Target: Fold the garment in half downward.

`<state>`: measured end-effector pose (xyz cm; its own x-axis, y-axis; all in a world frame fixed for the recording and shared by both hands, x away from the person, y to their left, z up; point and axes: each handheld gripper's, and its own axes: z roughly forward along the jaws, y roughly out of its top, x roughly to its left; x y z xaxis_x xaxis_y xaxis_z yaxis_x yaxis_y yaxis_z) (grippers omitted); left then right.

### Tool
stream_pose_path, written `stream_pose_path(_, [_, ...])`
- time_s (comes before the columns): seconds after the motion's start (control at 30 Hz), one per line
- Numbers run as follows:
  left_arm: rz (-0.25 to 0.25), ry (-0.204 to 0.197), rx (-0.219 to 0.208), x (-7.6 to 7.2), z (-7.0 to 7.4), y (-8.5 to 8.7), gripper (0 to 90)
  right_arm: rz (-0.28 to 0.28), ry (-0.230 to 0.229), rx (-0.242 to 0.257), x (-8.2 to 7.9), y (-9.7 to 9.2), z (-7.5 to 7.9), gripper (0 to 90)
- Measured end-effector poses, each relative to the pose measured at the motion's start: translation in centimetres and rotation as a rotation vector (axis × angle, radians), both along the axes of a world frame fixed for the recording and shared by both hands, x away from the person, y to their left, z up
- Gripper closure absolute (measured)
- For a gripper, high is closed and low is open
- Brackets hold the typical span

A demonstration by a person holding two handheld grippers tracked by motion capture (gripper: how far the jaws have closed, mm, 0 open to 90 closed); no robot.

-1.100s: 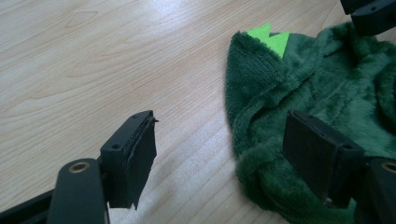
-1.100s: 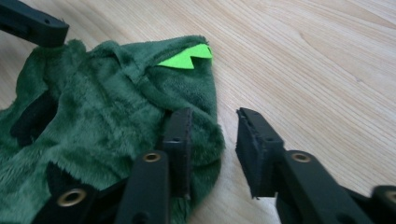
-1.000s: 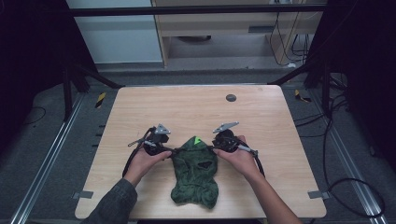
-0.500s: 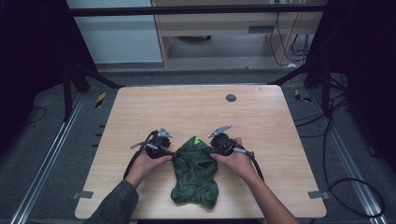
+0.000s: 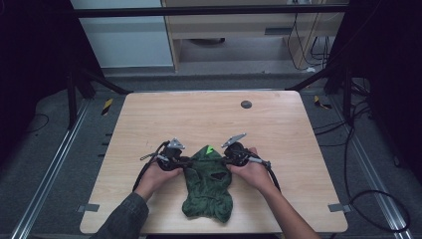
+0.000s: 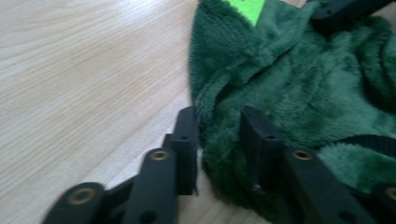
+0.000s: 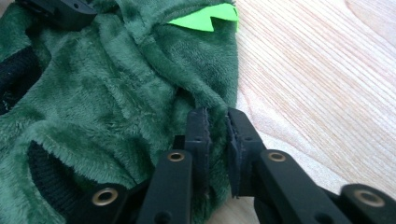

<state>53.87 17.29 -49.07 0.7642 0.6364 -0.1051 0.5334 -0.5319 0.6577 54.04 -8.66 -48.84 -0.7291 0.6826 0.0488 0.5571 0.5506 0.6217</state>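
A dark green plush garment (image 5: 209, 186) with a bright green spike (image 5: 210, 149) lies crumpled on the wooden table (image 5: 199, 114), near its front edge. My left gripper (image 5: 188, 162) is at its upper left edge. Its jaws have just been closing, and a fold of the plush (image 6: 299, 84) fills the gap between them (image 6: 219, 126). My right gripper (image 5: 224, 160) is at the upper right edge. Its jaws have also just been closing and now pinch a ridge of the fabric (image 7: 116, 93) tightly (image 7: 215, 123). Each gripper view shows the other gripper's jaw tip on the cloth's far side.
A small dark round disc (image 5: 246, 104) sits on the table's far half. Bare wood stretches to the left, right and back of the garment. Black cables trail from both grippers toward the front edge. Metal frame legs and floor cables surround the table.
Both pairs of jaws have closed onto the garment's upper edges. The hands have hardly shifted and the garment lies where it was.
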Motion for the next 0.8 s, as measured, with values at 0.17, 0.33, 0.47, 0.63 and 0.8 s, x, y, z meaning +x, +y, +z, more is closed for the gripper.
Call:
stream_pose_path(0.17, [-0.010,0.013,0.000,0.0,0.1,-0.1,78.8,0.007,0.001,0.000,0.1,0.0,0.0,84.7])
stream_pose_path(0.33, [-0.018,0.012,0.019,0.0,0.4,-0.1,81.3,0.020,0.001,-0.001,0.1,0.0,0.1,85.6])
stream_pose_path(0.47, [-0.014,0.006,0.021,0.0,0.6,-0.1,81.8,0.020,-0.006,0.008,0.2,-0.2,0.7,85.8])
stream_pose_path(0.63, [-0.012,-0.012,0.025,0.1,1.2,-0.1,82.0,0.034,-0.029,0.018,0.4,-0.2,1.9,85.9])
stream_pose_path(0.8, [-0.006,-0.030,0.020,0.2,2.0,0.0,82.0,0.038,-0.045,0.018,0.8,-0.2,3.2,85.9])
